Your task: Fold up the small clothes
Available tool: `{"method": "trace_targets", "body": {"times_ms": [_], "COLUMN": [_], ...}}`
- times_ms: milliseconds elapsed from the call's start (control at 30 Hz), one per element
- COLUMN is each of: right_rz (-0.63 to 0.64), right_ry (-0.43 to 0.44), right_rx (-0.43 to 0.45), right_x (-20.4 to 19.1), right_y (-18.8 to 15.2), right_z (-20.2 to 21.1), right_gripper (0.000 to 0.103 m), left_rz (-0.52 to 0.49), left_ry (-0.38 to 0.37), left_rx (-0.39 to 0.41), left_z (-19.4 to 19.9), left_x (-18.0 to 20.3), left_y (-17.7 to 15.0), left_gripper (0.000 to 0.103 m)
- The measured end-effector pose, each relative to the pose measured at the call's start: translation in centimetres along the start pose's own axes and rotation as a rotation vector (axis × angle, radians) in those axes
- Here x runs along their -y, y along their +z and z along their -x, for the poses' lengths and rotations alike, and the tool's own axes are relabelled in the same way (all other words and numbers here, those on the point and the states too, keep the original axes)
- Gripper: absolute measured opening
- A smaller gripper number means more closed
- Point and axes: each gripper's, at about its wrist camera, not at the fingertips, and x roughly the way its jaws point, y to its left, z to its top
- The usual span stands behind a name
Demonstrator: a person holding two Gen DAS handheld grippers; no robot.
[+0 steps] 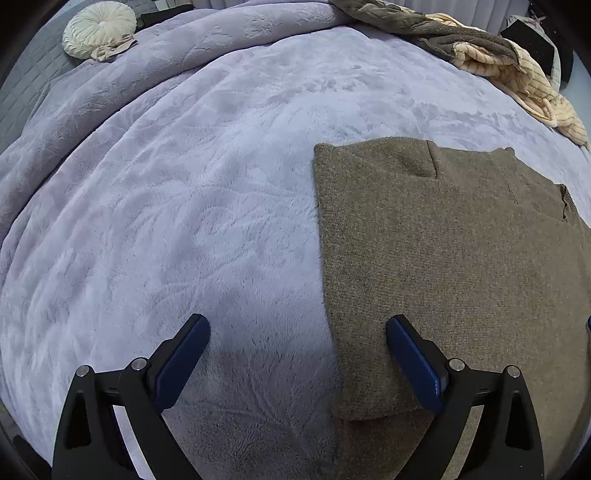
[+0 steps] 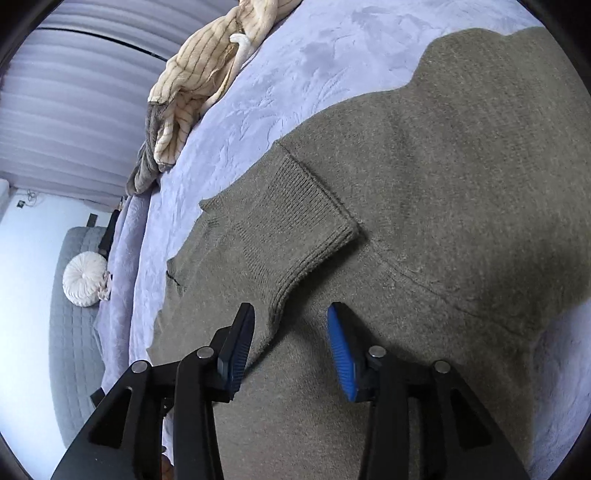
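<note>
Olive-brown knit, a sweater (image 1: 454, 258), lies flat on the lilac plush blanket (image 1: 184, 184) covering the bed. Seen from the left wrist, it fills the 3 o'clock half of the view; the left claw (image 1: 298, 328) straddles its straight edge, jaws wide apart — one pad over the knit, the other over bare blanket, nothing gripped. The right claw (image 2: 291, 314) hangs over the sweater, jaws partly apart and empty, the ribbed cuff (image 2: 295, 218) of a folded-in sleeve just beyond its tips at 12 o'clock. A round cream cushion (image 1: 99, 29) sits far off at 11 o'clock.
</note>
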Motion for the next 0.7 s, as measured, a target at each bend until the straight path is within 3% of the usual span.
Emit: {"method": "trace_targets", "body": {"times_ms": [67, 133, 333, 500, 567, 633, 700], "right_rz": [-0.036, -0.022, 0.001, -0.05, -0.046, -0.037, -0.019], "right_ry": [0.033, 0.019, -0.001, 0.027, 0.041, 0.075, 0.073], "right_rx": [-0.011, -0.017, -0.018, -0.054, -0.055, -0.05, -0.044], "right_x": [0.1, -0.2, 0.4, 2.5, 2.3, 1.9, 1.0], "right_y": [0.9, 1.5, 0.4, -0.6, -0.6, -0.4, 0.0], "right_z": [-0.6, -0.9, 0.6, 0.3, 0.4, 0.5, 0.3], "right_gripper": [0.042, 0.008, 0.008, 0.01, 0.022, 0.055, 0.058], "left_rz": [-0.026, -0.046, -0.06, -0.229, -0.271, -0.289, -0.261], "left_ry": [0.023, 0.035, -0.019, 0.012, 0.012, 0.042, 0.078], "left_rx": [0.005, 0.007, 0.017, 0.024, 0.019, 0.019, 0.035], "left_z": [0.2, 0.2, 2.3, 3.9, 3.9, 3.2, 2.5], "left_x": [0.5, 0.8, 0.3, 1.6, 2.0, 2.7, 2.9], "left_y": [0.2, 0.2, -0.1, -2.8, -3.5, -3.6, -3.3], "left_gripper": [0.098, 0.098, 0.098, 0.098, 0.098, 0.098, 0.098]}}
